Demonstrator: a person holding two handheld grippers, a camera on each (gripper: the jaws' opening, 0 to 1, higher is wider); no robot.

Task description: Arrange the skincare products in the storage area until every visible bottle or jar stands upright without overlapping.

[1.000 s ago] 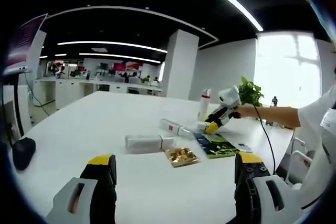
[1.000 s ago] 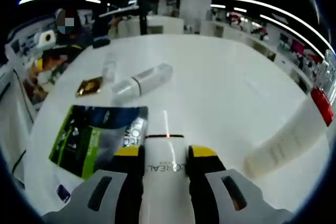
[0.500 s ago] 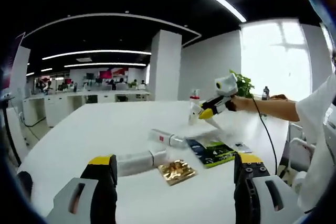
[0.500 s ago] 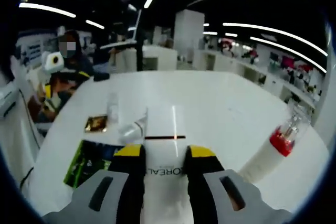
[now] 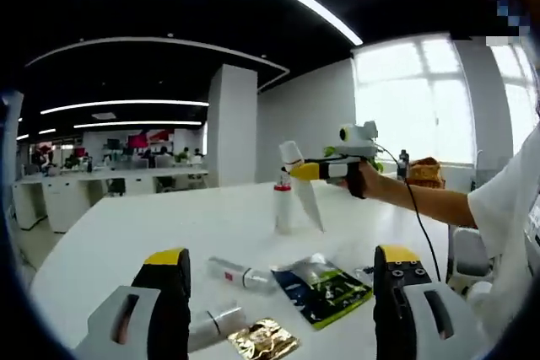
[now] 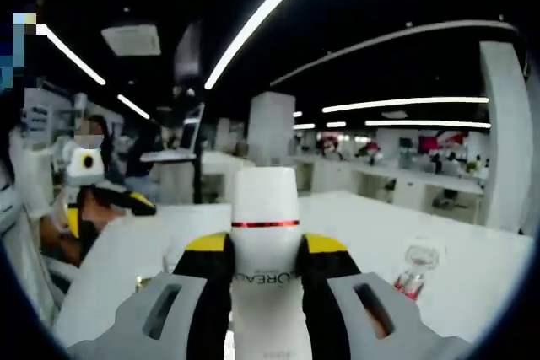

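right gripper [image 6: 263, 250] has its jaws clamped on a white l'oreal tube [image 6: 265, 246], cap end sticking up past the tips. a red-capped bottle [image 6: 411, 274] stands right of them. left gripper [image 5: 274, 271] is wide open, holding nothing; between its jaws, ahead, lie a small tube [image 5: 239, 273] and a green sachet [image 5: 323, 287].

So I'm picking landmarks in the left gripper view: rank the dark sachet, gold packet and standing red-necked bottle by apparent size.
1. dark sachet
2. gold packet and red-necked bottle: they look alike, and the packet lies nearer the camera, so unranked.
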